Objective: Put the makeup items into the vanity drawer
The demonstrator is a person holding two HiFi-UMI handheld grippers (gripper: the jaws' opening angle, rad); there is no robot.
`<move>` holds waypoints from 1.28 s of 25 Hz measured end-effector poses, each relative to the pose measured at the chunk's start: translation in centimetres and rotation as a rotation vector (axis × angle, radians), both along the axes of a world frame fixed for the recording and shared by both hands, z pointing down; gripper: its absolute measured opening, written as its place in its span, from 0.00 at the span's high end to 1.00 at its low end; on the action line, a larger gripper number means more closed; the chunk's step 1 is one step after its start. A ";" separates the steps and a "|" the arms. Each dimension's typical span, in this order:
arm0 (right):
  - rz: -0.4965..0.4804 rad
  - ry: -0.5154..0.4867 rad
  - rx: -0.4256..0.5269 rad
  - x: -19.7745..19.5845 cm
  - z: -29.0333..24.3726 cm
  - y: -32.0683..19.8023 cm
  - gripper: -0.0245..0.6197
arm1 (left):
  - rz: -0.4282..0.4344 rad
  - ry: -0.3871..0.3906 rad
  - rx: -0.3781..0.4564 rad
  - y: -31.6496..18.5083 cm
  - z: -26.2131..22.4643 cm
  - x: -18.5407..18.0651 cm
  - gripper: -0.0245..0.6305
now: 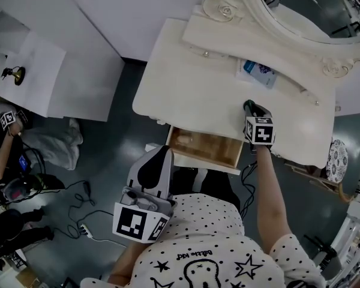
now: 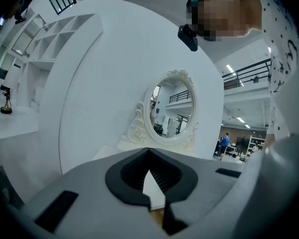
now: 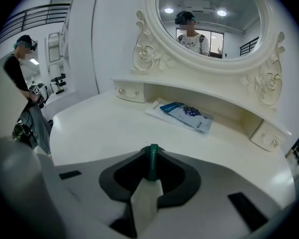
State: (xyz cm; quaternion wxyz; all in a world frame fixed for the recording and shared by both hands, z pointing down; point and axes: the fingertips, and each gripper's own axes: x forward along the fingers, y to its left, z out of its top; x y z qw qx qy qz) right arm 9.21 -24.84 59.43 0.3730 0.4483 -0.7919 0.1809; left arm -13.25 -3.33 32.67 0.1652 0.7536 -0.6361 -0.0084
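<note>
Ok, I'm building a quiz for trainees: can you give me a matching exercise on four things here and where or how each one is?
1 drawer
2 blue packet
3 green stick
4 left hand-held gripper

a shut, empty
b open
c flat on the vanity top
d in the right hand-held gripper

Pairs: 1-b, 2-c, 3-d, 4-a

Only an edge of the thin green item (image 3: 152,171) shows in the right gripper (image 3: 151,156). The drawer's (image 1: 207,149) back hides under the tabletop (image 1: 186,83); the mirror (image 1: 300,11) is cropped.
</note>
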 end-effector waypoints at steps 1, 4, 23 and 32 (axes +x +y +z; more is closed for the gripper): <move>-0.002 -0.003 -0.001 0.0 0.0 0.1 0.85 | 0.001 0.000 0.000 0.0 0.0 0.0 0.97; -0.004 -0.012 -0.009 -0.2 0.0 0.2 0.89 | 0.009 0.002 0.003 -0.1 0.0 0.2 0.97; 0.084 -0.238 0.195 0.0 -10.3 4.8 0.95 | 0.105 0.017 0.024 -0.6 -0.1 1.9 0.97; 0.084 -0.384 0.327 -0.6 -17.4 11.0 0.95 | 0.180 0.023 0.039 -0.8 -0.3 3.5 0.97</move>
